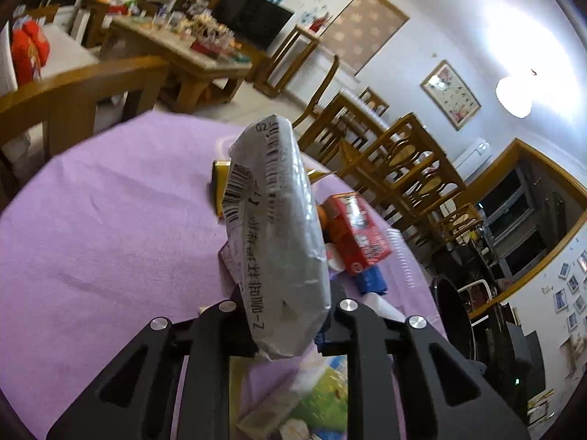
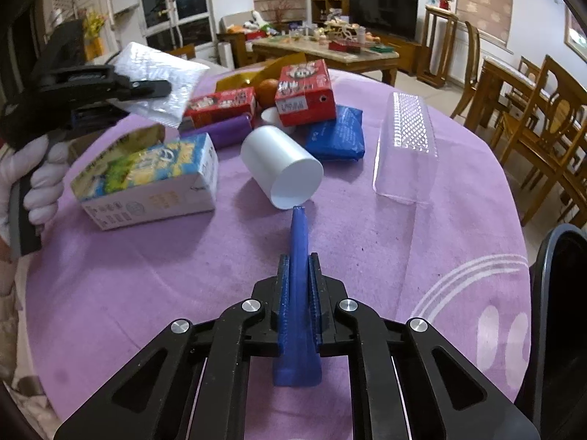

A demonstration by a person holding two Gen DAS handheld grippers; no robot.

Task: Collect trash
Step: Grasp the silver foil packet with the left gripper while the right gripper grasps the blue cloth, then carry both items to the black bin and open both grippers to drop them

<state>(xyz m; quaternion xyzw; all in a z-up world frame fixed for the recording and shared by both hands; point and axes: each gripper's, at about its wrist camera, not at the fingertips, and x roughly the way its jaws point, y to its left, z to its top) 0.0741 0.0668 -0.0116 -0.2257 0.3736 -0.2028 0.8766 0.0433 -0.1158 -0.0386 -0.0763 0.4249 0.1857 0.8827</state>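
- Over the purple worktop [image 2: 183,275], my left tool [image 1: 286,315] is clamped on a grey mailer bag [image 1: 279,234], lifted clear of the cloth.
- My right tool [image 2: 299,293] grips a flat blue wrapper [image 2: 298,315] edge-on; whether it's clear of the cloth I can't tell.
- Ahead lie a white cup [image 2: 282,168], red cartons [image 2: 304,93], a clear plastic tray [image 2: 405,154].
- A black bin [image 2: 561,311] stands at the right edge.
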